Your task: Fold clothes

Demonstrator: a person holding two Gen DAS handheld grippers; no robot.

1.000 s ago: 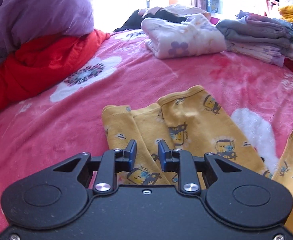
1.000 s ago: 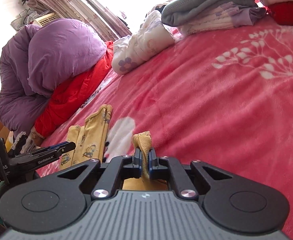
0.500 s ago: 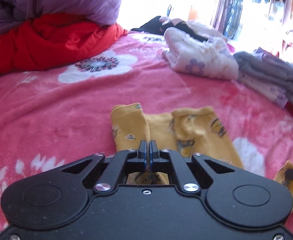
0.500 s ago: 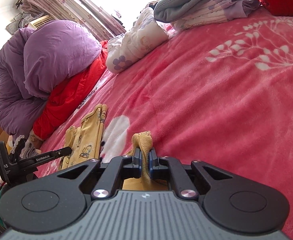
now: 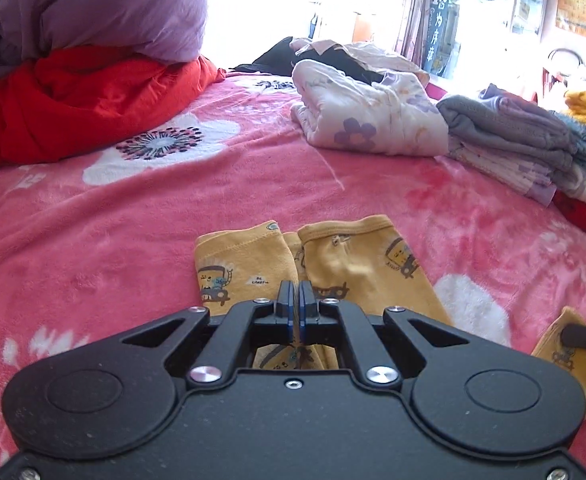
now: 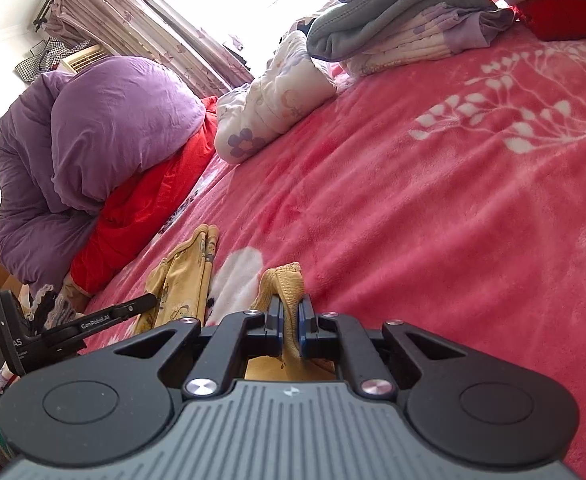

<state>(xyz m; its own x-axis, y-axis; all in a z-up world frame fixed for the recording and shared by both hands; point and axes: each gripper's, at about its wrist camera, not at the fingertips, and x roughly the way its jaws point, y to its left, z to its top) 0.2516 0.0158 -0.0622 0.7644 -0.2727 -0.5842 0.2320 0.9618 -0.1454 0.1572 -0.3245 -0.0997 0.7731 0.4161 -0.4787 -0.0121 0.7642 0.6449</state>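
Pinching both ends, you had the left gripper with jaws closed thin on the yellow pants and the right gripper clamped on their ribbed waistband, likely ready to fold. Soft printed knit lay mid-bed on the fuzzy pink blanket.

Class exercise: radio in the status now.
Left gripper and right gripper both shut on yellow pyjama garment. Garment on pink blanket. Nothing obstructing.
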